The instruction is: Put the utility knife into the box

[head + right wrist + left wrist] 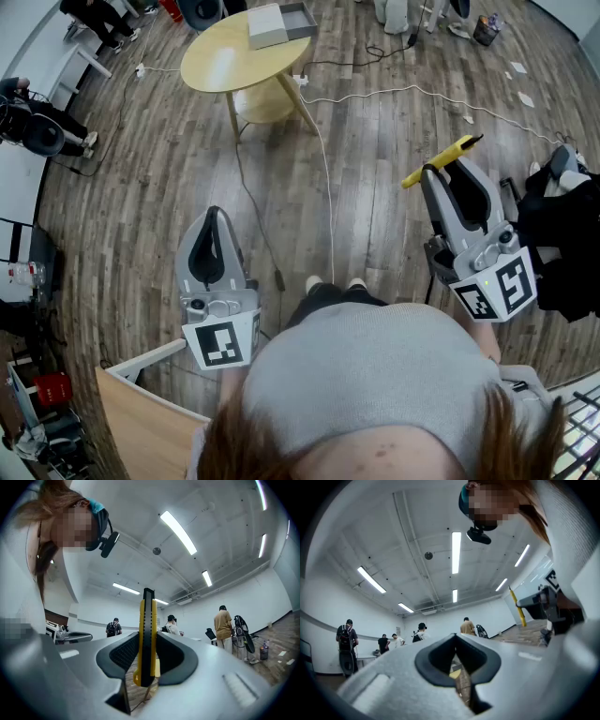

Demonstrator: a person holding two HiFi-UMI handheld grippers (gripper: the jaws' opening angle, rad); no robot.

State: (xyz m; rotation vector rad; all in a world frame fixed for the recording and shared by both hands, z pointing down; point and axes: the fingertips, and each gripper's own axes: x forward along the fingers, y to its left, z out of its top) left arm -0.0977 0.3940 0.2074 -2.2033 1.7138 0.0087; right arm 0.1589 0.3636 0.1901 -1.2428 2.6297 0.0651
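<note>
The knife (pixel 441 161) is yellow and black. It is clamped between the two jaws of the right gripper (pixel 448 180), and it is held in the air over the floor (pixel 375 206), at the right side of the head view. In the right gripper view the knife (pixel 146 634) stands upright between the dark pads, and both pads press on its flat sides; its upper end rises well above the right gripper (pixel 146 657).

The left gripper (pixel 214 225) is at the left of the head view, well apart from the knife. In its own view the jaws of the left gripper (pixel 457 660) stand together, and we see only a thin slit of floor between them.

The box (pixel 302 21) is grey and open. It lies on the far edge of a round yellow table (pixel 225 61), far from both grippers, and a pale flat piece (pixel 267 26) touches its left side. Between the knife and the table a white cable (pixel 403 91) runs across the wood floor, and a dark cable (pixel 253 206) lies nearer to the left gripper. Our shoes (pixel 330 283) show below, and a wooden panel (pixel 141 412) is at the lower left.

The print we can make out is the black-and-white square pattern on each marker cube (pixel 222 342). In the right gripper view, far people (pixel 224 625) stand in a white hall.
</note>
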